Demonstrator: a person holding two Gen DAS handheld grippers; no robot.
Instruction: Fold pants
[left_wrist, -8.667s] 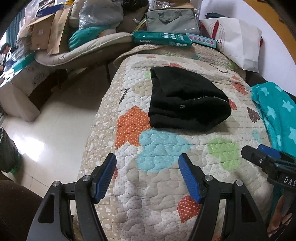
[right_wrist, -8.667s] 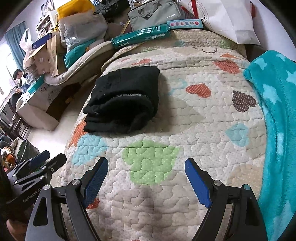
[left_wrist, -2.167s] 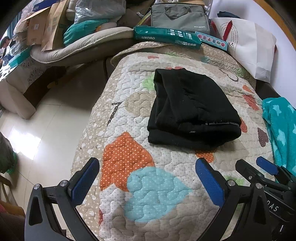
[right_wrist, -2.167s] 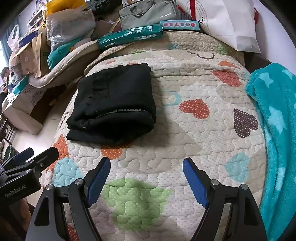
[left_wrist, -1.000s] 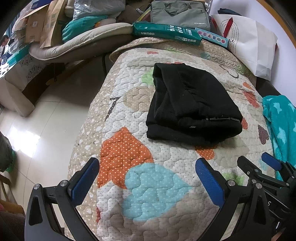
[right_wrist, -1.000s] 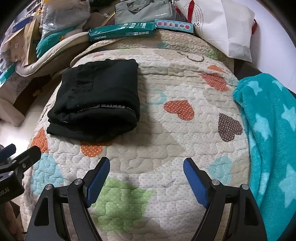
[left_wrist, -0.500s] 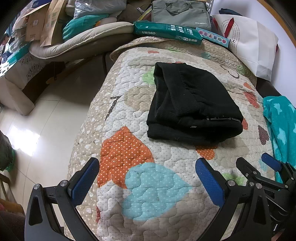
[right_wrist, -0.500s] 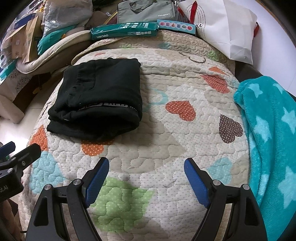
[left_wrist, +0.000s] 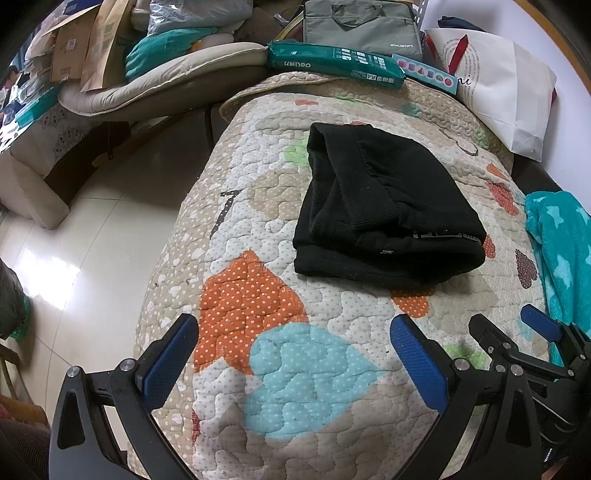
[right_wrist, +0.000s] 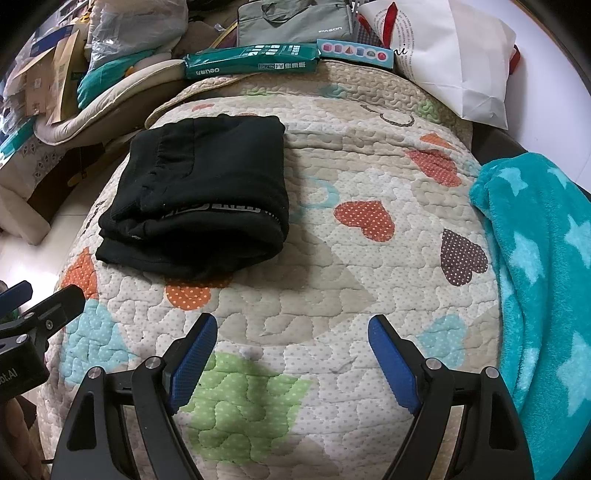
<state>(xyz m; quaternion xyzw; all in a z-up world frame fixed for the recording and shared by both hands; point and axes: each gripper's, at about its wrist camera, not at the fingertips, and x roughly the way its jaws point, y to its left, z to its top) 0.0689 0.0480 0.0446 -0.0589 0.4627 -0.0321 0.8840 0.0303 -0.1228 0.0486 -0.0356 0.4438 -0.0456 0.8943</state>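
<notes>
Pants (left_wrist: 384, 210), black, folded into a thick stacked bundle, flat on quilt (left_wrist: 288, 369); ahead of both pairs of jaws and well apart from them, untouched. White lettering band along the near fold. In the right wrist view, pants (right_wrist: 199, 195) ahead and to the left of the jaws.

Left gripper (left_wrist: 295, 354), jaws spread wide, blue pads facing inward, nothing between them but quilt: orange heart patch toward the left jaw, light blue heart patch between the two. Low over the near end of the quilt, contact with it not clear.

Right gripper (right_wrist: 291, 354), jaws released and apart, empty; green patch below the left jaw, pale quilt between. Right gripper (left_wrist: 524, 350) also seen just beyond the right jaw of the left one; left gripper (right_wrist: 33, 310) seen at the far left of the right wrist view.

Quilt, cream, stitched, scattered with dotted hearts in orange, red, brown, blue and green.

Blanket (right_wrist: 546, 277), teal fleece with pale stars, bunched to the right of the right jaws, lying on the quilt edge.

Paper pack (right_wrist: 251, 61), green wrapper, lying across the far end beyond the pants.

Bag (right_wrist: 295, 22), grey, with handles, behind the paper pack.

Shopping bag (right_wrist: 450, 48), white with red detail, far right beyond the jaws.

Cushion (left_wrist: 159, 85), beige, far left beyond the quilt, piled with cardboard boxes (left_wrist: 74, 48).

Floor (left_wrist: 92, 229), pale glossy tile, left of the left jaws.
</notes>
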